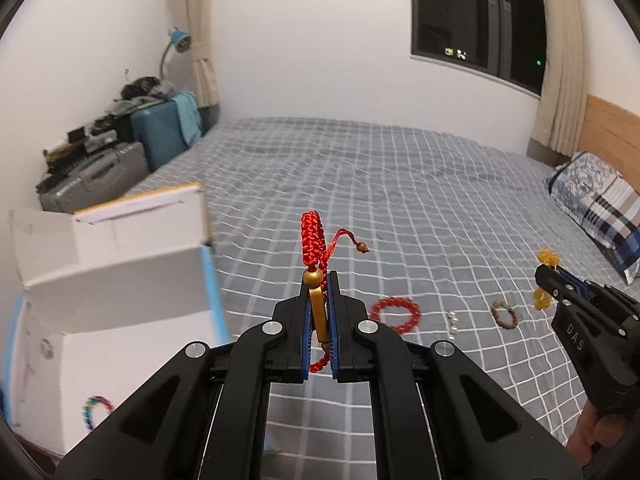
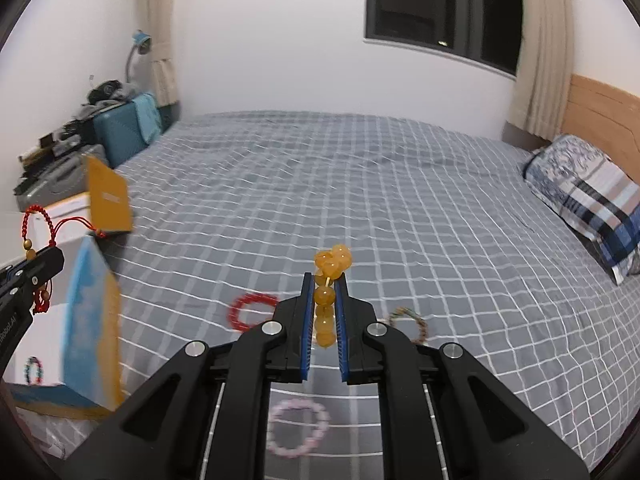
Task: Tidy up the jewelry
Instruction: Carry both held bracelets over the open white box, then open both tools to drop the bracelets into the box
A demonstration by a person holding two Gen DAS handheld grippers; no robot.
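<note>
My left gripper is shut on a red braided cord bracelet with a gold piece, held above the bed beside the open white box. It also shows in the right wrist view. My right gripper is shut on a yellow amber bead bracelet, also seen at the right of the left wrist view. On the bed lie a red bead bracelet, a small silver piece, a brown-green bead bracelet and a pink bead bracelet. A multicolour bead bracelet lies inside the box.
The grey checked bed sheet fills the middle. A patterned pillow lies at the right by the wooden headboard. Suitcases and clutter stand at the far left. The box's flaps stand open.
</note>
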